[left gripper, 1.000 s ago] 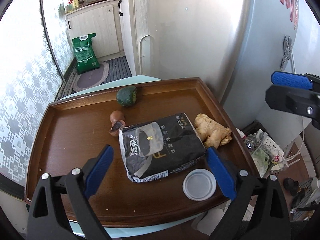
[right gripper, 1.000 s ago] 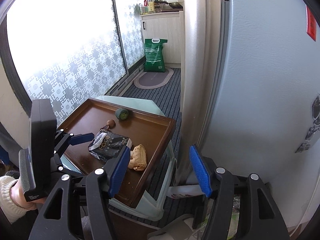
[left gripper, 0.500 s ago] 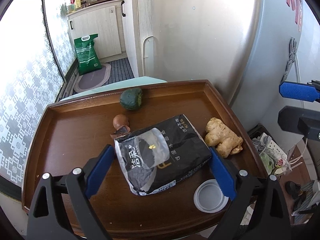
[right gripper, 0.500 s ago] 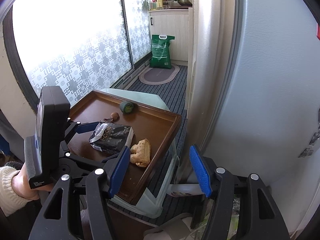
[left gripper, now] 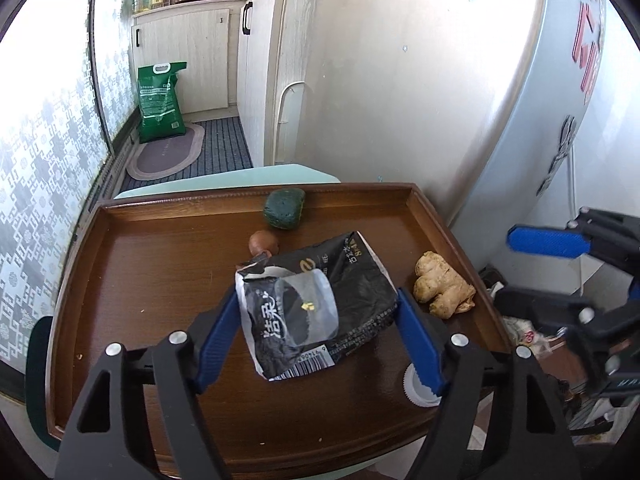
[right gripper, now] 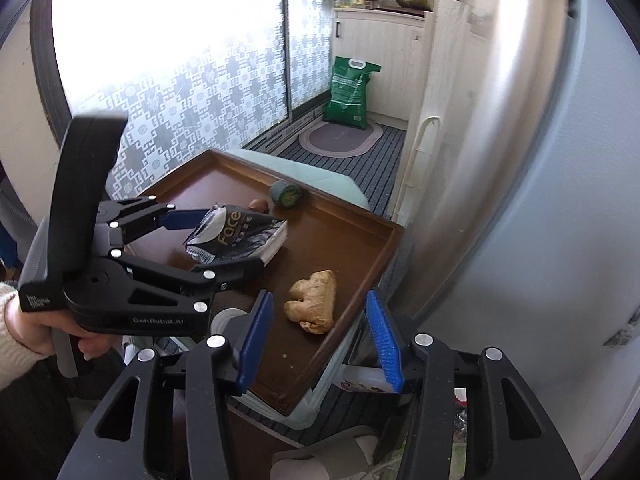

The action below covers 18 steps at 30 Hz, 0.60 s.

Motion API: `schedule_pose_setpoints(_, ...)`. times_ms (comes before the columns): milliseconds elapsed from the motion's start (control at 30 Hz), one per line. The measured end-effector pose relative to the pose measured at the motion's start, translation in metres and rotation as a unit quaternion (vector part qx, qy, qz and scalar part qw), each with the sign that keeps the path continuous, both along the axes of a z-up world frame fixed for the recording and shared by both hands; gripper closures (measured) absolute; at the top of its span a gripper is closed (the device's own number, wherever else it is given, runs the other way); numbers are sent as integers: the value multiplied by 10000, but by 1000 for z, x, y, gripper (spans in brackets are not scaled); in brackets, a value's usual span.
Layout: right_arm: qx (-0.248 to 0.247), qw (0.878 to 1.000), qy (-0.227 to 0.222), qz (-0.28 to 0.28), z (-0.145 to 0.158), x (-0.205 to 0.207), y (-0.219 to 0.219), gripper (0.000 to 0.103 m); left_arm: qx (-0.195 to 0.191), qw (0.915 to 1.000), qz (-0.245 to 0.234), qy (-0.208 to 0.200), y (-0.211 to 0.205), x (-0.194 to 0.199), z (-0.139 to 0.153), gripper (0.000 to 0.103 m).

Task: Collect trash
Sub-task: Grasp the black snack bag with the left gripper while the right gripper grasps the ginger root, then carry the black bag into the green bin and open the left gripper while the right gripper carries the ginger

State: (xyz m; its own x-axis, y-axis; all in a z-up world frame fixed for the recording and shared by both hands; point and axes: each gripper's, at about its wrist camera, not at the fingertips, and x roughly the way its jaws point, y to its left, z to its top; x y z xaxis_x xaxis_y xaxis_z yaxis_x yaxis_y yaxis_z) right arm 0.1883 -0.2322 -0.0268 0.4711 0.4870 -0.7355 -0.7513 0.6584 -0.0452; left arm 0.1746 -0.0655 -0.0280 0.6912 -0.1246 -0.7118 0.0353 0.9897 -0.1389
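A black tissue packet [left gripper: 316, 300] is pinched between the blue pads of my left gripper [left gripper: 318, 320] and lifted off the brown wooden tray [left gripper: 152, 280]; the right wrist view shows the packet [right gripper: 236, 236] raised above the tray [right gripper: 340, 236]. A white plastic lid [left gripper: 416, 384] lies at the tray's near right, partly hidden by my right finger. A ginger root [left gripper: 442, 288], a green lump [left gripper: 284, 208] and a brown shell [left gripper: 262, 242] lie on the tray. My right gripper [right gripper: 316, 336] is open and empty, over the tray's near corner by the ginger [right gripper: 314, 302].
The tray rests on a pale green stool [left gripper: 224, 180] beside a grey fridge [left gripper: 500, 100]. A bag with trash [left gripper: 524, 332] sits on the floor to the right. A green sack [left gripper: 160, 100] and a mat [left gripper: 168, 152] lie by the far cabinets.
My left gripper has closed in on the black packet, gripped it and raised it off the tray. My right gripper has moved closer to the tray, toward the ginger.
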Motion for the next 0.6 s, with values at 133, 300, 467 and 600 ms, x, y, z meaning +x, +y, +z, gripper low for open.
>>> schedule_pose_setpoints(133, -252, 9996, 13, 81, -10, 0, 17, 56, -253, 9997, 29, -16, 11, -1, 2, 26)
schedule_pose_setpoints(300, -443, 9990, 74, -27, -18, 7, 28, 58, -521, 9984, 31, -196, 22, -10, 13, 26)
schedule_pose_setpoints(467, -568, 9978, 230, -237, -28, 19, 38, 67, -642, 9971, 15, -421, 30, -22, 27, 26)
schedule_pose_setpoints(600, -575, 9972, 281, -387, -30, 22, 41, 71, -701, 9958, -10, -595, 37, -31, 39, 26)
